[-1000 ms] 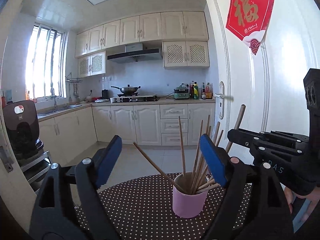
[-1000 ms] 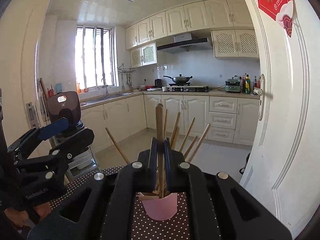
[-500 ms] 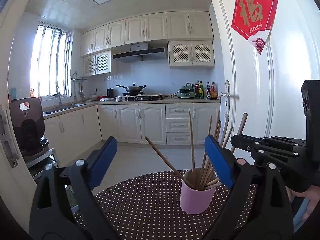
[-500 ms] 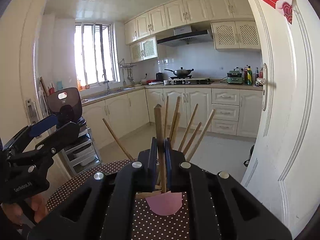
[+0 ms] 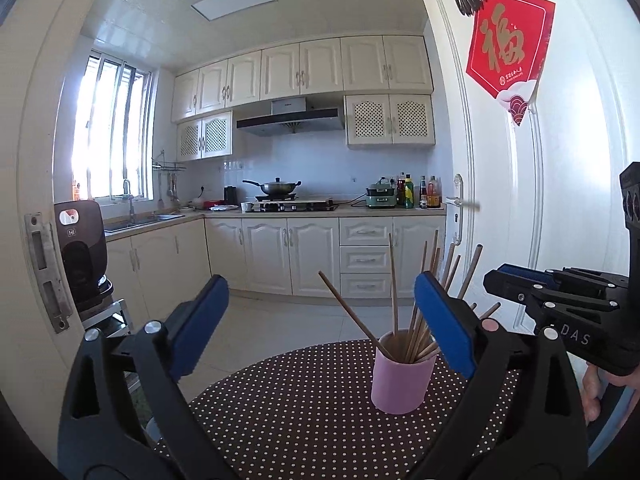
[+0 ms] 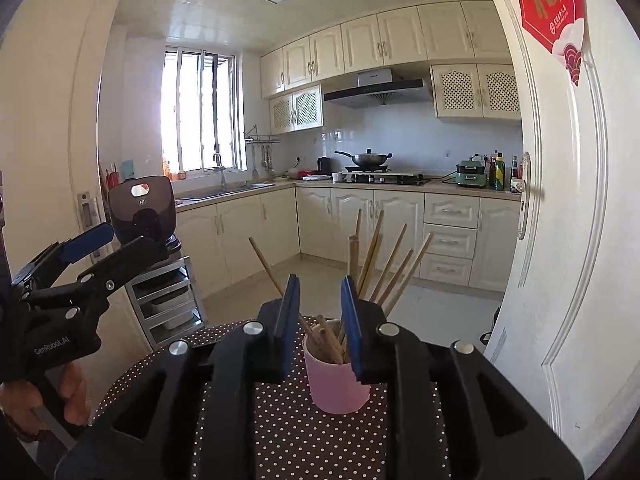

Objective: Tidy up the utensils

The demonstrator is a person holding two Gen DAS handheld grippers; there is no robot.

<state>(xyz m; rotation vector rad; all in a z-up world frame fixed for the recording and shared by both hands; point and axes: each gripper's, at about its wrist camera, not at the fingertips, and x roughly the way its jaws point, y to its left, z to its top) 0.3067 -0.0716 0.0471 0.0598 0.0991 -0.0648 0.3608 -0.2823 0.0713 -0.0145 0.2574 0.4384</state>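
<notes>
A pink cup point(image 5: 401, 376) stands upright on the round surface point(image 5: 304, 412), which has a dark cloth with white dots. Inside the cup are many wooden chopsticks point(image 5: 416, 320); they lean in different directions, and one of them points far to the left. The left gripper point(image 5: 320, 320) has its blue-padded fingers point(image 5: 196, 320) wide apart and holds nothing; the cup is seen between them, nearer to the right finger. The right gripper point(image 6: 319, 320) is just in front of the cup and a little above it, and its fingers point(image 6: 289, 320) are parted by a narrow gap. Nothing is gripped between them; through the gap the cup rim and the lower ends of the chopsticks are visible. In the left wrist view the right gripper appears at the right edge, beside the cup. Behind the surface there is a kitchen with cream cabinets point(image 5: 304, 256), a wok point(image 5: 278, 188) on the stove, and a white door point(image 5: 560, 208) with a red paper decoration point(image 5: 506, 46).
</notes>
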